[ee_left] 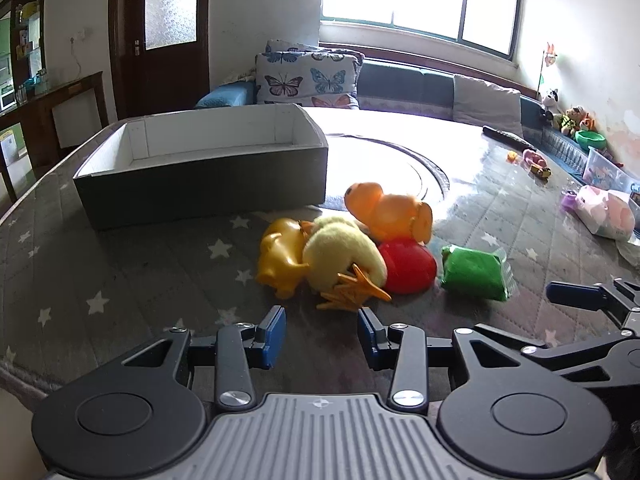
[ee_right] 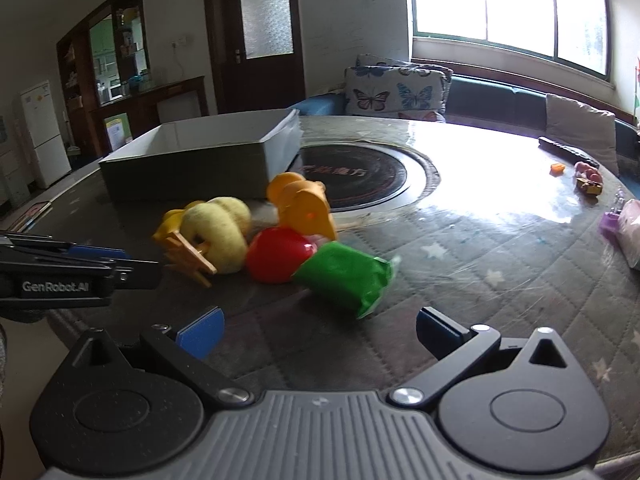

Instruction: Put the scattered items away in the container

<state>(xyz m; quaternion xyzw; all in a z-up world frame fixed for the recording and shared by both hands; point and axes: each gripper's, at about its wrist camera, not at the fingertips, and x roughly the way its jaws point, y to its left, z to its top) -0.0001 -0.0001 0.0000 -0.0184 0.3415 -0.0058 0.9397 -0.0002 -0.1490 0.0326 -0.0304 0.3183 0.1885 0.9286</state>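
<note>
Jaws: left gripper (ee_left: 322,330) part open, blue pads apart with nothing between them; right gripper (ee_right: 320,332) spread wide, also empty. Both hang above the near edge of the table (ee_left: 120,264), pointing down at the toy pile. Container (ee_left: 200,160) (grey outside, white inside, looks empty from here) sits at 11 o'clock from the left gripper, well apart from it. Pile is at 12 o'clock from the left gripper, near: yellow plush duck (ee_left: 344,256) closest, its orange feet just ahead of the pads; golden toy (ee_left: 280,256) touching the duck at its 9 o'clock; red toy (ee_left: 408,266) touching the duck at its 3 o'clock; orange toy (ee_left: 388,212) behind them, toward the container's near right corner. Green packet (ee_left: 476,272) lies just beside the red toy at its 3 o'clock. In the right wrist view the green packet (ee_right: 344,276) is at 12 o'clock from the right gripper, nearest item to it, not touched. Left gripper's fingers (ee_right: 100,254) show at 9 o'clock in that view, next to the duck (ee_right: 220,236). More small toys lie at the far right of the table, too small to identify.
</note>
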